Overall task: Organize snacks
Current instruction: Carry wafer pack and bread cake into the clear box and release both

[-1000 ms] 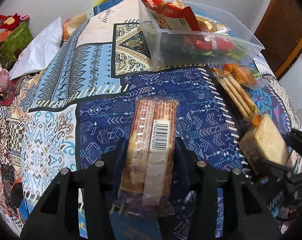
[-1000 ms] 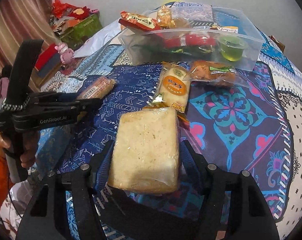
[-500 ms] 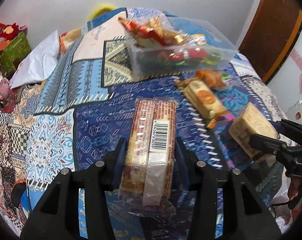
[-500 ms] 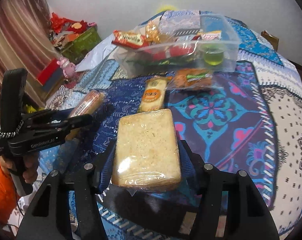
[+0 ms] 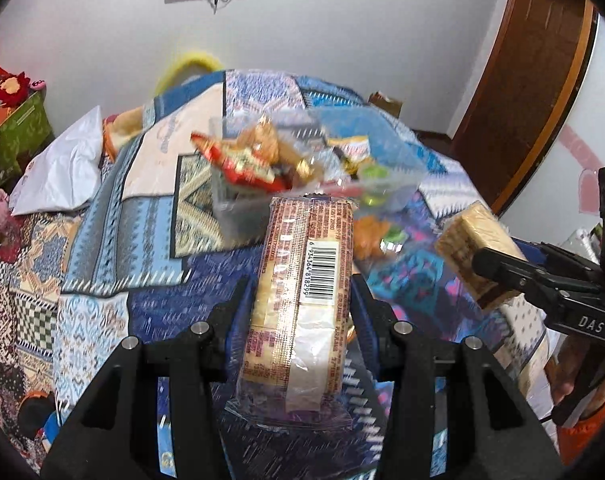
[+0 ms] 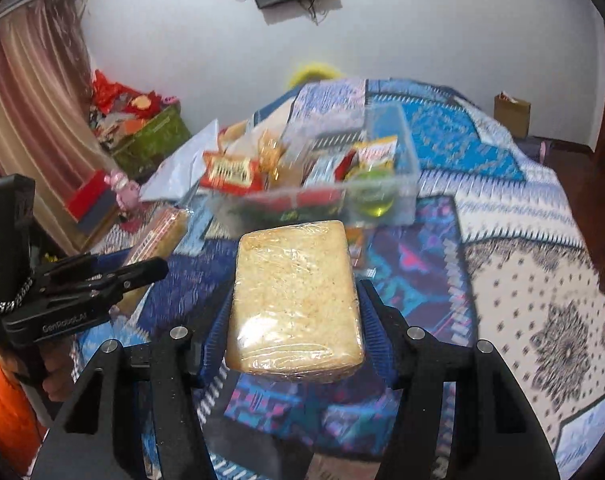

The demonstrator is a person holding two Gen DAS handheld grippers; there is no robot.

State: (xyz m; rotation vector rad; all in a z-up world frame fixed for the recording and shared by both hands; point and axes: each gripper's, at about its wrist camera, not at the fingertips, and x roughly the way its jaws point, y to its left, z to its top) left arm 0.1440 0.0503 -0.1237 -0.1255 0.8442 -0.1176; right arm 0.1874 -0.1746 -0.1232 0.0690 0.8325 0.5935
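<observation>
My left gripper is shut on a long pack of biscuits with a barcode, held in the air above the bed. In the right wrist view that pack and the left gripper show at the left. My right gripper is shut on a pale, film-wrapped cracker block, also lifted. The left wrist view shows the same block at the right. Beyond both stands a clear plastic box with several snack packets inside. An orange packet lies on the bedspread in front of the box.
A patterned bedspread covers the bed. A white bag lies at the left, a green box with red items beyond it. A curtain hangs at the left, a wooden door stands at the right, and a brown paper bag sits by the wall.
Both grippers have risen with their packs and tilted upward, so more wall shows. The plastic box and the loose packets now sit farther off and partly behind the held packs.
</observation>
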